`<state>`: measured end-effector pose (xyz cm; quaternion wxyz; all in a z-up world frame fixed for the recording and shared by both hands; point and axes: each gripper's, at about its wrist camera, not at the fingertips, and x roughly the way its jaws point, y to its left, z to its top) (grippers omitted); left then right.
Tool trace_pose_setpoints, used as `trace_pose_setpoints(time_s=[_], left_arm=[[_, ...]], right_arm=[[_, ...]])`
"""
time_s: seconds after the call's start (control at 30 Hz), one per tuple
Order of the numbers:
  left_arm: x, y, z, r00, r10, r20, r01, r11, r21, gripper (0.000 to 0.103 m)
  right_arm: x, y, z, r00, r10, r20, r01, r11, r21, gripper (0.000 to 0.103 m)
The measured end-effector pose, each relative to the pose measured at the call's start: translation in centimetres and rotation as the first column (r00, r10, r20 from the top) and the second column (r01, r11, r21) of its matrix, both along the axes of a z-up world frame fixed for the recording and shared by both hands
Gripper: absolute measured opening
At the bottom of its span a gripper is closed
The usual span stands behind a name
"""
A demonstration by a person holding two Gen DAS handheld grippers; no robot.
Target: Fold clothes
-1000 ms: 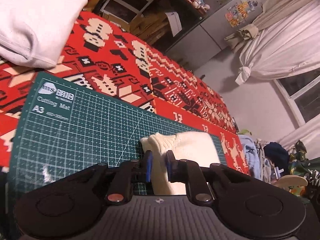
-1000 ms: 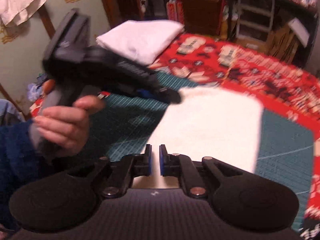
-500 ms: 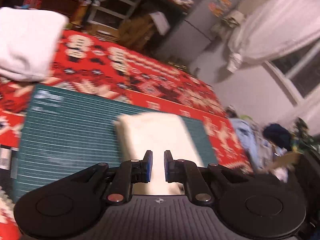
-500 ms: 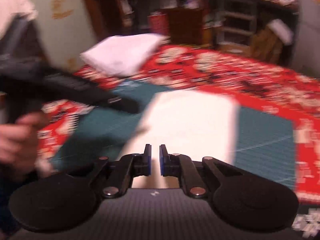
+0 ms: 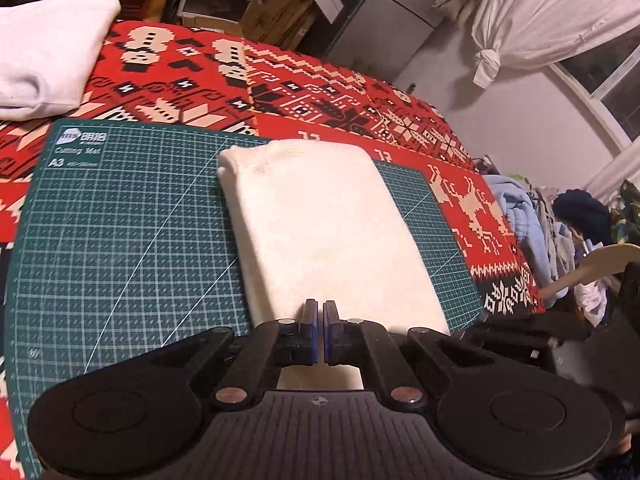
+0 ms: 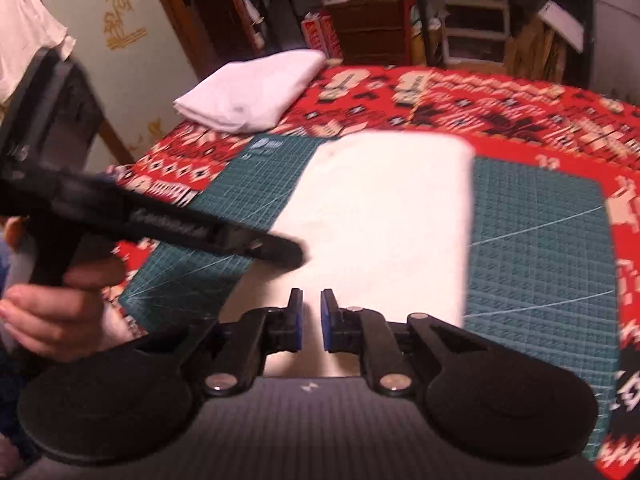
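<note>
Now, with the cream garment (image 5: 328,236) lying folded on the mat (image 5: 120,232), left gripper (image 5: 319,330) nearly closed on nothing and right gripper (image 6: 311,318) slightly parted and empty, I'd grip the near edge squarely.

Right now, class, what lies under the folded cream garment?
The folded cream garment lies on a green cutting mat, which rests on a red patterned cloth. The mat's grid beneath the garment is covered, so anything there cannot be seen.
</note>
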<state>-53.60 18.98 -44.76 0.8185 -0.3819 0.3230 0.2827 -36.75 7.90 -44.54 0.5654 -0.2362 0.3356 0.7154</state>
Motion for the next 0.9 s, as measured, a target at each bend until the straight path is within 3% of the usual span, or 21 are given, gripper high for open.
trace_pose_setpoints(time_s=[0.07,0.17,0.4,0.5,0.6,0.67,0.7,0.77,0.87,0.9], left_arm=[[-0.3,-0.4,0.1,1.000,0.003,-0.011,-0.003,1.000,0.008,0.005],[0.1,-1.3,0.5,0.999,-0.009,-0.047,0.011,0.999,0.040,0.005],[-0.8,-1.8,0.7,0.999,-0.003,-0.049,0.003,1.000,0.002,0.005],[-1.1,-2.6,1.6,0.998,0.008,-0.066,-0.007,1.000,0.025,0.007],[-1.5,-3.4,2.8,0.994,0.047,-0.103,-0.040,0.997,0.073,0.035],[-1.9,-3.6,3.3,0.989,0.068,-0.128,-0.055,0.993,0.104,0.057],[-2.0,-3.7,3.5,0.985,0.082,-0.150,-0.064,0.991,0.122,0.062],[-2.1,-3.8,3.3,0.974,0.112,-0.195,-0.082,0.985,0.154,0.084],[-2.4,-3.6,2.5,0.954,0.145,-0.263,-0.096,0.977,0.191,0.088],[-2.5,-3.4,2.0,0.948,0.149,-0.281,-0.094,0.975,0.199,0.088]], right_arm=[[0.1,0.1,-0.3,0.999,-0.022,0.041,0.022,1.000,-0.008,0.012],[0.3,0.5,-0.6,1.000,0.018,-0.007,-0.019,0.998,-0.056,0.013],[0.4,0.4,-0.1,0.999,-0.003,-0.053,-0.003,0.993,-0.122,0.013],[0.4,0.4,0.7,0.998,-0.013,-0.055,0.007,0.992,-0.124,0.024],[1.1,-0.2,2.0,0.998,-0.038,-0.049,0.033,0.994,-0.108,0.034],[2.0,-0.6,2.8,0.997,-0.065,-0.033,0.062,0.994,-0.091,0.056],[2.6,-0.9,3.1,0.997,-0.077,-0.021,0.075,0.994,-0.081,0.064],[3.9,-1.4,3.7,0.995,-0.099,0.005,0.099,0.993,-0.060,0.090],[6.4,-1.8,3.2,0.984,-0.175,0.028,0.176,0.981,-0.077,0.102],[7.4,-1.8,2.8,0.979,-0.203,0.036,0.205,0.975,-0.090,0.102]])
